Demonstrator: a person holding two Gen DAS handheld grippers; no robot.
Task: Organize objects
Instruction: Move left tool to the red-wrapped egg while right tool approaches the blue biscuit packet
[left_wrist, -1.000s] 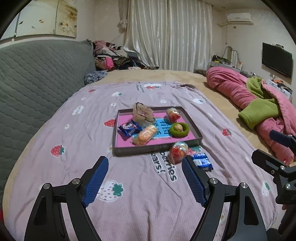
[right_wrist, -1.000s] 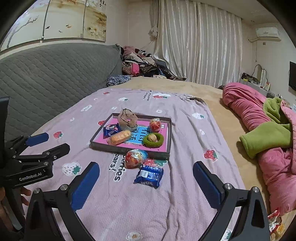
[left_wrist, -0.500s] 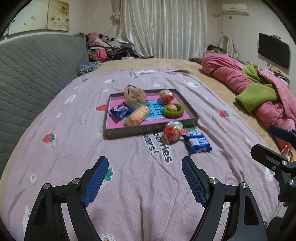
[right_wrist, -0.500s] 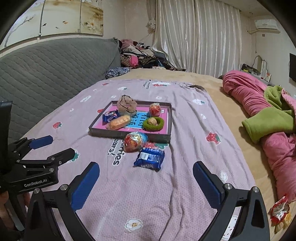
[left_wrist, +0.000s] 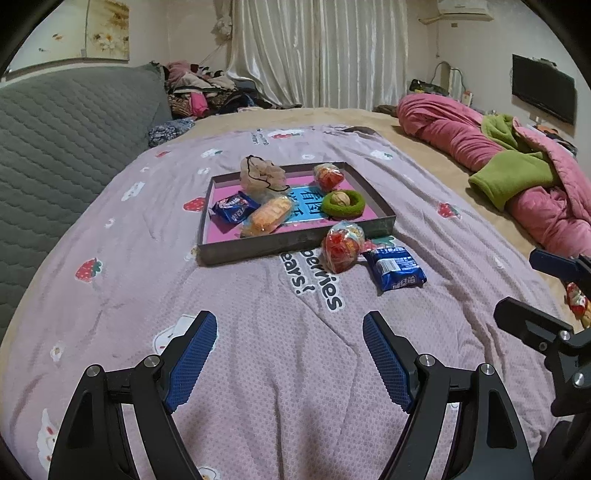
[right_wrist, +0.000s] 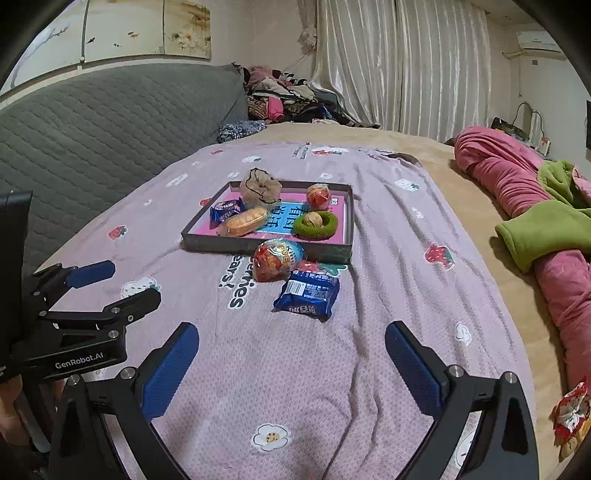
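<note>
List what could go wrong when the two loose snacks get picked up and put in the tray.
1. The red snack bag leans against the tray wall and touches the blue cookie packet; grabbing one may shove the other.
2. The tray already holds five items, so a drop could land on them.
3. The soft bedsheet may bunch under closing jaws.

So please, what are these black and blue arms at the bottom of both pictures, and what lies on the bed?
They are two hand-held grippers, each with a fisheye camera looking along its fingers. One picture comes from the left gripper, the other from the right gripper; each also sees the other at its edge. Both are open and hold nothing. On the pink bedspread stands a tray with five small items, most of them wrapped snacks. In front of it lie a red snack bag and a blue packet, both outside the tray.
</note>
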